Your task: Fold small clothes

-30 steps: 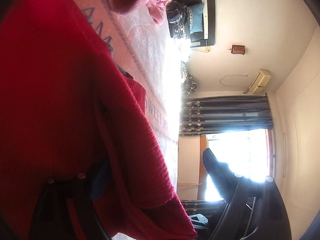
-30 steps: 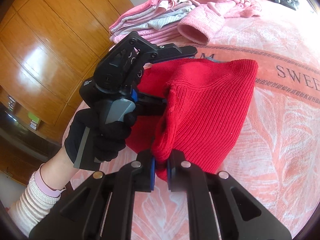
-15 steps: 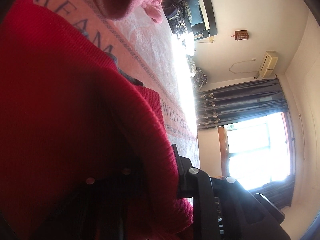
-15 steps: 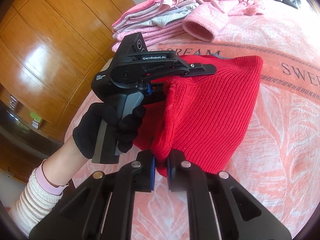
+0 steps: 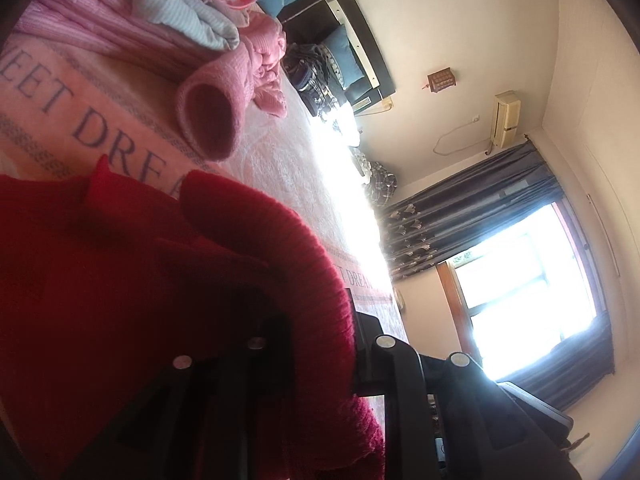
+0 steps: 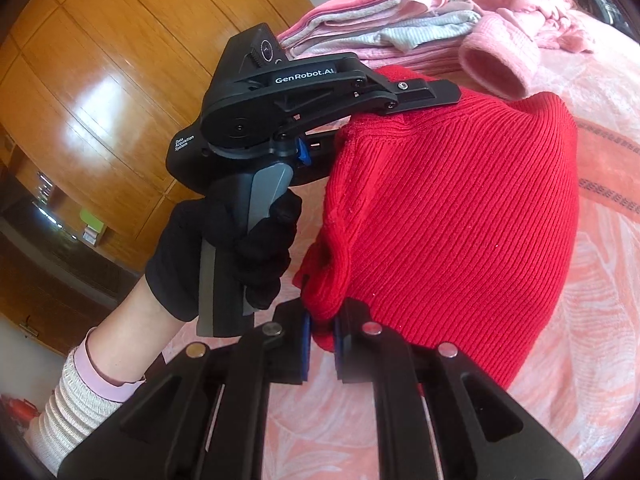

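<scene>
I am gripping the red sweater (image 6: 460, 220) with both: my right gripper (image 6: 322, 338) pinching its near end, my left gripper (image 6: 384, 114) clamping the far end, the sweater's length running between them above the bed (image 6: 592, 360).

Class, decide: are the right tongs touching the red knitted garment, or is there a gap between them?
Touching. The right wrist view shows the right tongs closed on a bunched edge of the red knitted garment, fabric pinched between the blue pads.
</scene>
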`<state>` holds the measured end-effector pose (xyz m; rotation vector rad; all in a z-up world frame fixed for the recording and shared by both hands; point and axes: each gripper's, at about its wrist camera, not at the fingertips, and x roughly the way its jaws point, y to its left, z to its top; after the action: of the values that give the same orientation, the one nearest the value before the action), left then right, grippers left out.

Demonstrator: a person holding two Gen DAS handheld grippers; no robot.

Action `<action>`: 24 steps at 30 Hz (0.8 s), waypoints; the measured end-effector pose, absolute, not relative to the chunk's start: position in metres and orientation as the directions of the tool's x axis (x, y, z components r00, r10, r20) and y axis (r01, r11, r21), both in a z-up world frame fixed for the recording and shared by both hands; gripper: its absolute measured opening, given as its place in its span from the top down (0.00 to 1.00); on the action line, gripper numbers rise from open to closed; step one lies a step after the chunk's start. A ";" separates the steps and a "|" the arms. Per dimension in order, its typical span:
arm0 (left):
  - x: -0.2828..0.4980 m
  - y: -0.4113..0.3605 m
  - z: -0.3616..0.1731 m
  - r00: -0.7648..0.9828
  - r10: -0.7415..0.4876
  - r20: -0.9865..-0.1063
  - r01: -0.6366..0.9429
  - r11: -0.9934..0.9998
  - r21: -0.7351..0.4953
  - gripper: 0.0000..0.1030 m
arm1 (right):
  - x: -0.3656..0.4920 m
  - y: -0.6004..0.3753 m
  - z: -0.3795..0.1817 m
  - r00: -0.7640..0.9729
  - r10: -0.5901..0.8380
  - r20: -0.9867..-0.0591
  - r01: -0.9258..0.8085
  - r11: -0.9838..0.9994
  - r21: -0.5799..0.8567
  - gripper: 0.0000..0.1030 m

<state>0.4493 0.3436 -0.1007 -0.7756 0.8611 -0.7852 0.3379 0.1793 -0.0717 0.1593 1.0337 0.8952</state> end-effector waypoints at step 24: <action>0.436 0.454 -0.174 0.541 -0.670 -0.508 0.091 0.647 -0.757 0.70 | 0.341 0.277 -0.134 0.079 0.636 -0.767 -0.585 0.653 0.481 0.59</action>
<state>0.4360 0.4537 -0.1743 -0.7431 0.8915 -0.5053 0.3406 0.2768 -0.1337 0.0527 1.1786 0.9141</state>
